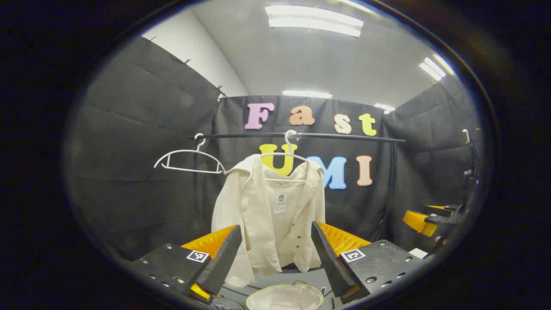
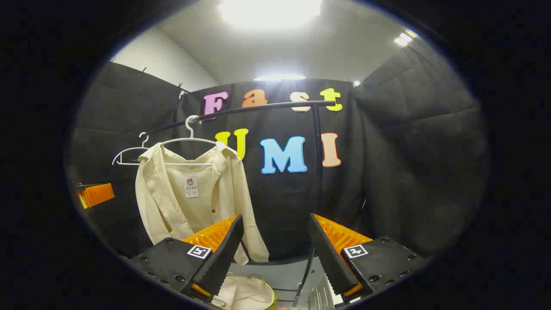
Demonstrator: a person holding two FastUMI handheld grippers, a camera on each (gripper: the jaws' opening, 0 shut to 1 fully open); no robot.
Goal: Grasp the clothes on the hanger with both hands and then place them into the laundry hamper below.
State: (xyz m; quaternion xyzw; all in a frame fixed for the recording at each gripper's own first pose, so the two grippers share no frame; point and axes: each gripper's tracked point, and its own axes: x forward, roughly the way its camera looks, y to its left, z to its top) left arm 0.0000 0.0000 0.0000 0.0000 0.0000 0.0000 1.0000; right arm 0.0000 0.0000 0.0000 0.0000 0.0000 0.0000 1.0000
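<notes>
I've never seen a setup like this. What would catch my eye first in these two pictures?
Probably the cream shirt, hanging open on a white hanger from the black rail, with an empty hanger beside it. Next, each hand-held gripper, left and right, open and short of the shirt. Below sits the round hamper.

You saw a cream button-front shirt hanging open on a white hanger at the centre of the left gripper view, a label inside its collar. In the right gripper view it hung left of centre. The round laundry hamper, pale-lined, sat at the bottom edge directly below the shirt.
</notes>
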